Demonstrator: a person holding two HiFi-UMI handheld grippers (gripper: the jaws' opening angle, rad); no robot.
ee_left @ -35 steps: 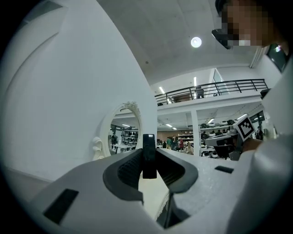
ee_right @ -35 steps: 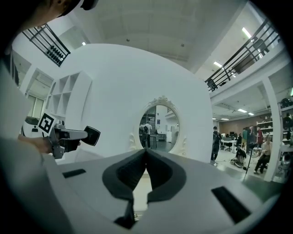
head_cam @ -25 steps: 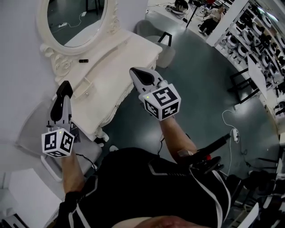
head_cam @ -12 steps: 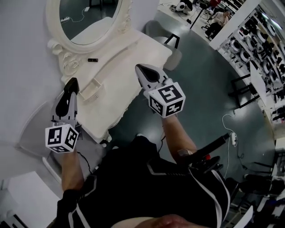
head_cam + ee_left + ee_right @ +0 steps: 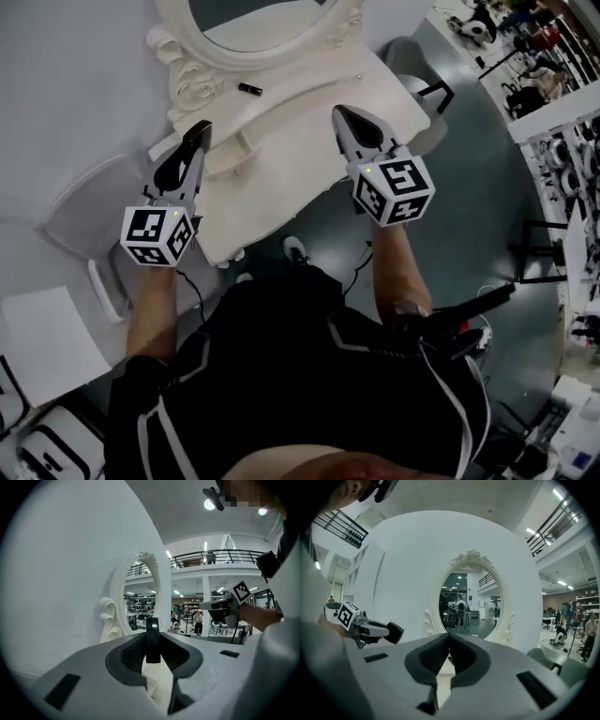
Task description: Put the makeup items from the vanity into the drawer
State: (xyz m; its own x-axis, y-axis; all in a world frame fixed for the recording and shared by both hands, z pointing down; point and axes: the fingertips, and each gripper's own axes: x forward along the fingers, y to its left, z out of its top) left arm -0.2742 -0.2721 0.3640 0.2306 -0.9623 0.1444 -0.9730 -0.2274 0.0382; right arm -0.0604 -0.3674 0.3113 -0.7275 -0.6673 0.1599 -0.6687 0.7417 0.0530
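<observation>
The white vanity with its oval mirror stands ahead of me. A small dark makeup stick lies on its top near the mirror base. A drawer front juts slightly from the vanity's near side. My left gripper hovers over the vanity's left end, shut on a dark flat makeup item; that item also shows as a dark square. My right gripper hangs over the vanity's right front edge, shut with nothing in it.
A grey chair stands at the vanity's right end. A grey curved seat and a white box are at the left, by the wall. Shelving racks line the far right across the dark floor.
Both grippers have come forward over the vanity, which now sits closer and more central in the head view. Their jaws stay as they were.
</observation>
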